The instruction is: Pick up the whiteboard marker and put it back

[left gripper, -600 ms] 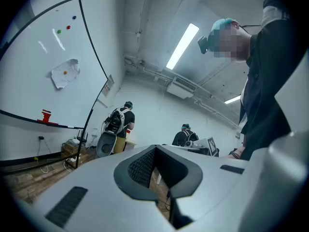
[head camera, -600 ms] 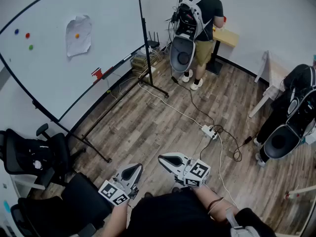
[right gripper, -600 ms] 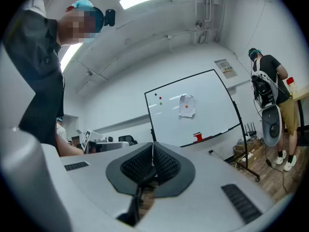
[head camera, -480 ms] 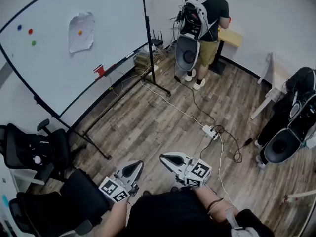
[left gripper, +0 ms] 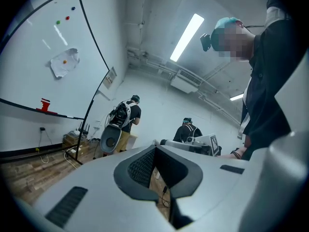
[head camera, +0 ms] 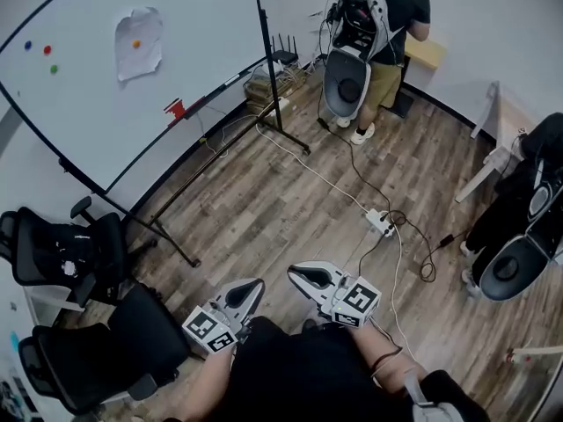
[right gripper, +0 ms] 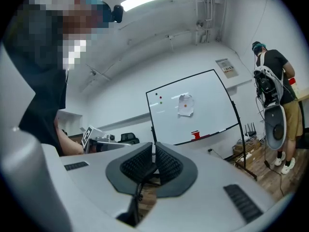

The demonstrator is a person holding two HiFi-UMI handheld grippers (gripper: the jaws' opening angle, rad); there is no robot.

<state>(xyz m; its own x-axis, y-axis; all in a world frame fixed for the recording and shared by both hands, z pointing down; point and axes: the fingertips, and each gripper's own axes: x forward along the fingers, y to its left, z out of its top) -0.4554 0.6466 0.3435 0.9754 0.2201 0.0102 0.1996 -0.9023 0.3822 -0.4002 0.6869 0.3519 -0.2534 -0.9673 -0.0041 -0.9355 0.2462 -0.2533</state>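
Observation:
A whiteboard (head camera: 88, 121) on a black stand fills the upper left of the head view, a red block (head camera: 175, 109) on its tray. A thin pale item (head camera: 233, 82) lies further along the tray; whether it is the marker I cannot tell. My left gripper (head camera: 255, 284) and right gripper (head camera: 293, 275) are held level near my body, far from the board. Both are shut with nothing between the pads. The right gripper view looks at the whiteboard (right gripper: 203, 115) and its red block (right gripper: 195, 135). The left gripper view sees the whiteboard (left gripper: 38, 91) at its left.
A person with a backpack rig (head camera: 369, 25) stands at a wooden desk (head camera: 427, 53). A power strip (head camera: 380, 223) and cables cross the wood floor. Black chairs (head camera: 62, 253) stand at the left, the stand's feet (head camera: 176, 249) reach out, and dark gear (head camera: 528, 227) sits right.
The head view has shifted: the person at the desk and the board's stand now sit further right in the picture. Both grippers stay shut and close to my body.

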